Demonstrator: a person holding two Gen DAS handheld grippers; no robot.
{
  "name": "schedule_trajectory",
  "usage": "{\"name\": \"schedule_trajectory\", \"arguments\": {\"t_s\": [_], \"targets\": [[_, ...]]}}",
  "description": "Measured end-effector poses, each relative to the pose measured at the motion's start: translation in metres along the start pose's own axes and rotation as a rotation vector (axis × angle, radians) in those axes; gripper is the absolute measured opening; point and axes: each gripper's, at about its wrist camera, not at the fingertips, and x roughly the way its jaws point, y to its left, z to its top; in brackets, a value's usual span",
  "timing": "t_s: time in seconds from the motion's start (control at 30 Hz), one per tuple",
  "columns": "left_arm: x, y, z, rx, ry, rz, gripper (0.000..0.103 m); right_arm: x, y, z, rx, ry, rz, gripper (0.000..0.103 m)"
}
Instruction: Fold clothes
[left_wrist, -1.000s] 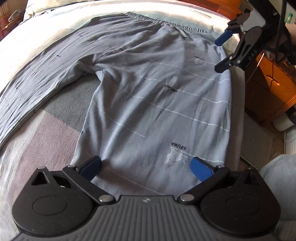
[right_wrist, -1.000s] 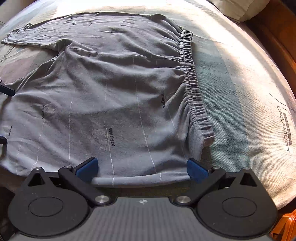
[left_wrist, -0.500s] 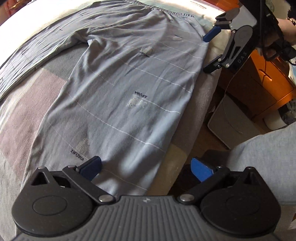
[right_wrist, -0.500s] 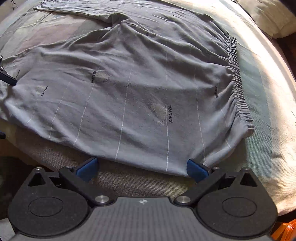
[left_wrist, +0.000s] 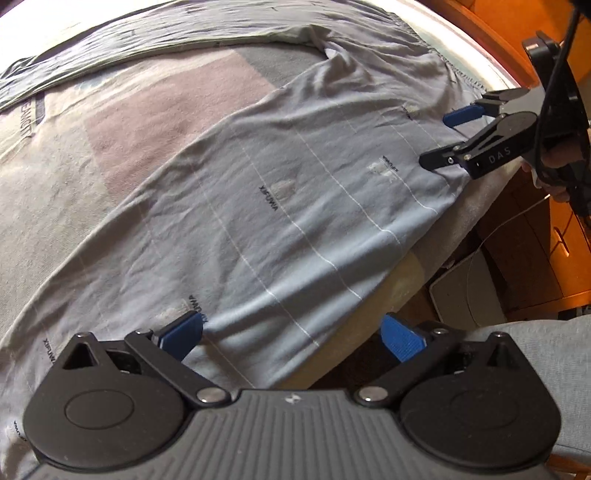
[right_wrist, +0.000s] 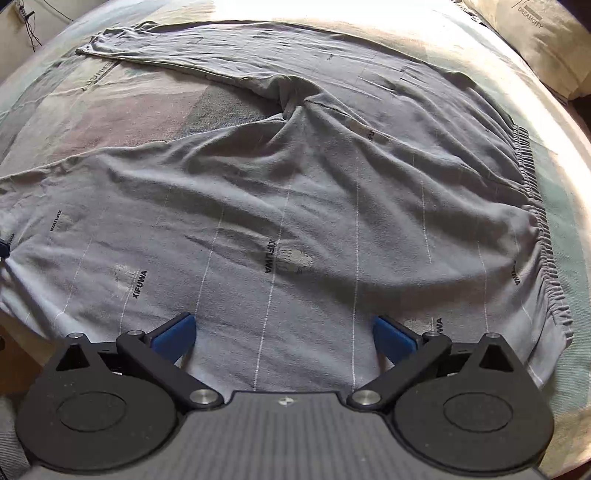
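Since the frame a second ago, both my grippers have drawn back toward the near edge of the bed, so far more of the trousers shows in each view.

Left wrist view: my left gripper (left_wrist: 291, 332) is released, blue pads wide apart. One pad sits over the lower trouser leg; the other hangs past the mattress edge. The grey trousers (left_wrist: 295, 206) lie flat on the bed (left_wrist: 122, 122), near leg running along the edge, far leg stretched across the top. My right gripper (left_wrist: 448, 142) hovers at the waist end, fingers spread over the cloth's edge.

Right wrist view: right gripper (right_wrist: 282, 332) released, both pads over the upper trouser leg (right_wrist: 295, 236), nothing pinched. Elastic waistband (right_wrist: 543, 236) at right, crotch wrinkled at centre. Pillow (right_wrist: 535, 37) at top right.
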Motion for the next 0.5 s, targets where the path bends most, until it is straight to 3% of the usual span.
{"name": "schedule_trajectory", "arguments": {"t_s": [0.13, 0.23, 0.5], "targets": [[0.002, 0.016, 0.004, -0.053, -0.044, 0.070, 0.102, 0.002, 0.002, 0.004, 0.005, 0.017, -0.011, 0.103], [0.010, 0.015, -0.009, 0.009, -0.074, 0.096, 0.102, 0.003, 0.003, 0.005, 0.013, 0.025, -0.019, 0.103], [-0.003, 0.046, -0.039, -0.091, -0.063, 0.174, 0.102, 0.003, 0.002, 0.001, 0.006, -0.002, -0.017, 0.103]]}}
